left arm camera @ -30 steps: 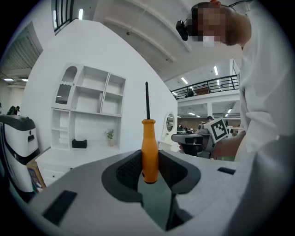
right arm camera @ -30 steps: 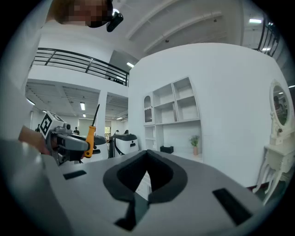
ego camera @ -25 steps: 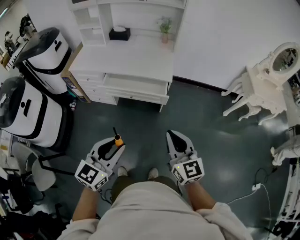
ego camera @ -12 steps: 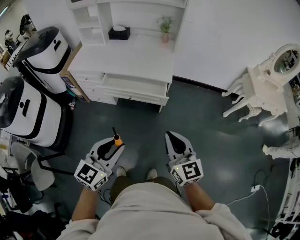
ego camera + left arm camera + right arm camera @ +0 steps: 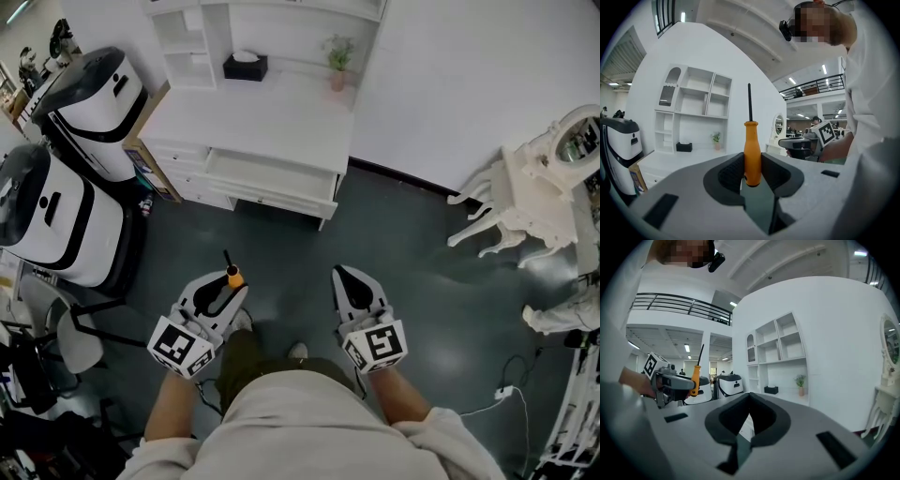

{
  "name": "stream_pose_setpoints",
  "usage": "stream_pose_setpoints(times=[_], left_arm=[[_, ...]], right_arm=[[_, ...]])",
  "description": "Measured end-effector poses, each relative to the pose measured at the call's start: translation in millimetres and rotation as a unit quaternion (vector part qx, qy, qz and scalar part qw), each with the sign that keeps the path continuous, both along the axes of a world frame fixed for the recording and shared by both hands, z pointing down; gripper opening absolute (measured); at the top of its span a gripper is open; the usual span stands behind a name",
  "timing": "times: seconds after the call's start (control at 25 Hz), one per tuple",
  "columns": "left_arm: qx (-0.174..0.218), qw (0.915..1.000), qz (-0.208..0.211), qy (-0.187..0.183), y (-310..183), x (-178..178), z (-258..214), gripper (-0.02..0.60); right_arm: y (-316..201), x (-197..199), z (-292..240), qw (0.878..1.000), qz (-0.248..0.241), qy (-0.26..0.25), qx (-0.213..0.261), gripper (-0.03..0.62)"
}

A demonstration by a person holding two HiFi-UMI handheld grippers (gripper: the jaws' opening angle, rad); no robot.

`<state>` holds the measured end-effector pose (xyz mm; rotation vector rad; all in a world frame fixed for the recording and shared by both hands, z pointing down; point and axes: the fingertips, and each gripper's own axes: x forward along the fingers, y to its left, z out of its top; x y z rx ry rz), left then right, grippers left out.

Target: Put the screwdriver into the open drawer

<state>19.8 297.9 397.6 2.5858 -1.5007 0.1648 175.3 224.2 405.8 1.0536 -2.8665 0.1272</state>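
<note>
Grey floor (image 5: 403, 253) fronts the white desk (image 5: 253, 117), its drawer (image 5: 272, 174) open. Short of the desk, the left gripper (image 5: 226, 288) clamps a screwdriver (image 5: 752, 150) upright. The right gripper (image 5: 749, 398) is closed, empty.

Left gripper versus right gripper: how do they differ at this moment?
Load: the left gripper is shut on the orange screwdriver, whose shaft points up; the right gripper holds nothing. Jaws: the left gripper's are kept apart by the handle; the right gripper's meet at the tips. Shared: both hang over the dark floor, short of the open drawer.
</note>
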Motion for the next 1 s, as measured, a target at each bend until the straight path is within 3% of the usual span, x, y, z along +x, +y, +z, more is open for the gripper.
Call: stream_pose_setpoints(times=[0.52,1.0], left_arm=[[0.008,0.9995,0.03,0.005,-98,-46,6,0.112],[0.008,0.9972,0.074,0.004,-197,-116,10,0.112]], right_arm=[[-84,-49,6,1.0,0.021,0.013,-0.001,0.003],[-182,-131,1,0.999,0.049,0.014,0.004,0.003]])
